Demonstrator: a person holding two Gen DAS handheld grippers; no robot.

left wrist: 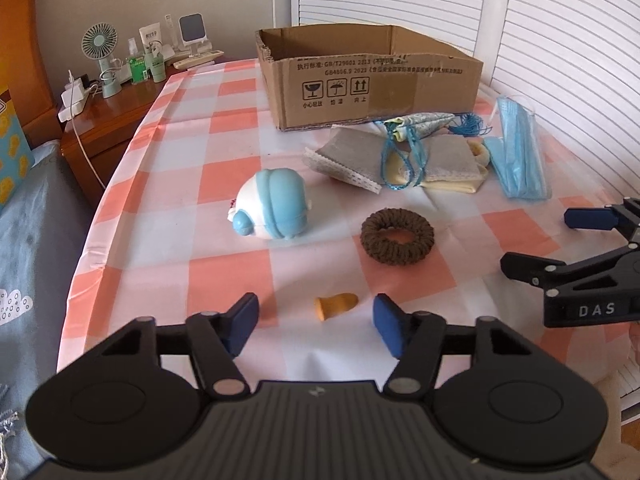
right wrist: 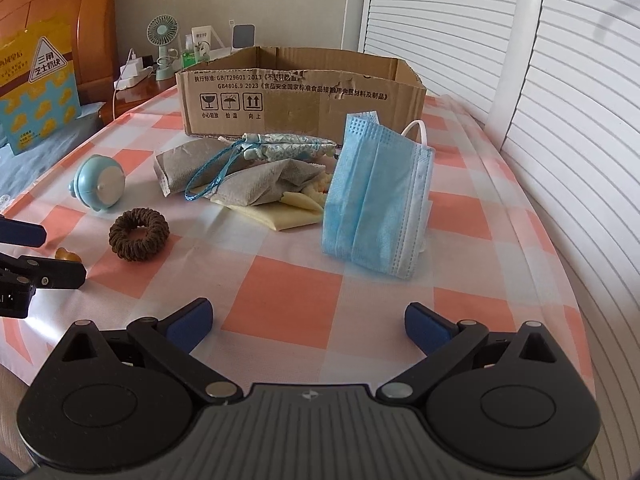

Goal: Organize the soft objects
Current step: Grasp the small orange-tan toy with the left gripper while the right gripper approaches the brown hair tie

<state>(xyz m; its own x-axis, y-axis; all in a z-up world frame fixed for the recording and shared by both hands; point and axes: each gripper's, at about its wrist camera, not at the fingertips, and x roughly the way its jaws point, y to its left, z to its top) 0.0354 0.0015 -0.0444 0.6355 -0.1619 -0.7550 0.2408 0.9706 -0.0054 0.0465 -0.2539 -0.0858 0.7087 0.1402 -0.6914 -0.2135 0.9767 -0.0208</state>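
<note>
We hold the left gripper (left wrist: 316,322) low over the near edge of the checked tablecloth (left wrist: 224,152) with its jaws spread apart and nothing between the pads. A small orange finger cot (left wrist: 335,305) lies on the cloth in line with the gap, just beyond the fingertips and not touched by them.

We hold the right gripper (right wrist: 308,322) likewise released, jaws wide, over a bare orange square. Nothing is gripped.

Beyond the left gripper lie a brown knitted hair tie (left wrist: 397,236) and, to its left, a blue-and-white soft toy (left wrist: 272,210) on its side. The two are near each other but apart.

Further back sits a loose pile: grey cloths (right wrist: 248,184) on a cream cloth (right wrist: 280,214), with a patterned pouch (right wrist: 288,146) and its blue cord (right wrist: 212,178) laid across them. A blue face mask (right wrist: 376,196) stands folded against the right side of the pile.

The cardboard box (right wrist: 300,96) stands open at the far end of the table, directly behind the pile. Its interior is hidden by the near wall, so we cannot tell what it contains.

A bedside cabinet (left wrist: 116,120) to the left carries a small fan (left wrist: 100,44) and bottles.
</note>
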